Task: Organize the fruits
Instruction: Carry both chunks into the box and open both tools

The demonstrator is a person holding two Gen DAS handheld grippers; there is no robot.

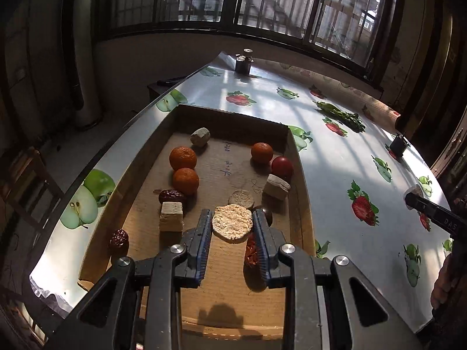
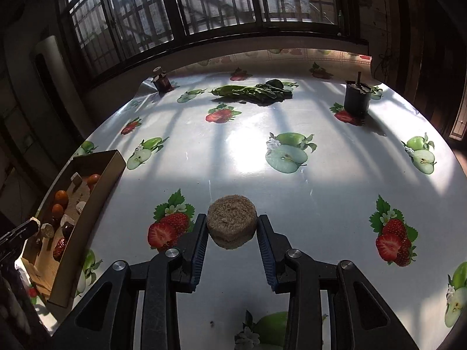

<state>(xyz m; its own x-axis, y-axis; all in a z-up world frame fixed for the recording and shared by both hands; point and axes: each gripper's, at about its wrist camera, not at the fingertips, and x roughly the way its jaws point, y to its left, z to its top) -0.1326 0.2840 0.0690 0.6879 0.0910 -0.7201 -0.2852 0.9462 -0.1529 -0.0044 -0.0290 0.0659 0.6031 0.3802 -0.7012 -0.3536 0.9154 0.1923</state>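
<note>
1. Left wrist view: left gripper over the cardboard box, fingers clenched on a pale round cracker, held clear of the box floor.
2. Inside the box: two oranges at 10 o'clock from the cracker, a third orange at 1 o'clock with a red fruit just beside it; a dark date touching a beige block at 9 o'clock; another date by the left wall.
3. Leafy greens well apart on the fruit-print table, at 2 o'clock.
4. Right wrist view: right gripper above the table, fingers clamped on a brown round cake.
5. Box with the oranges at 9 o'clock; greens at 12 o'clock; dark cup at 1 o'clock; small jar at 11 o'clock.
</note>
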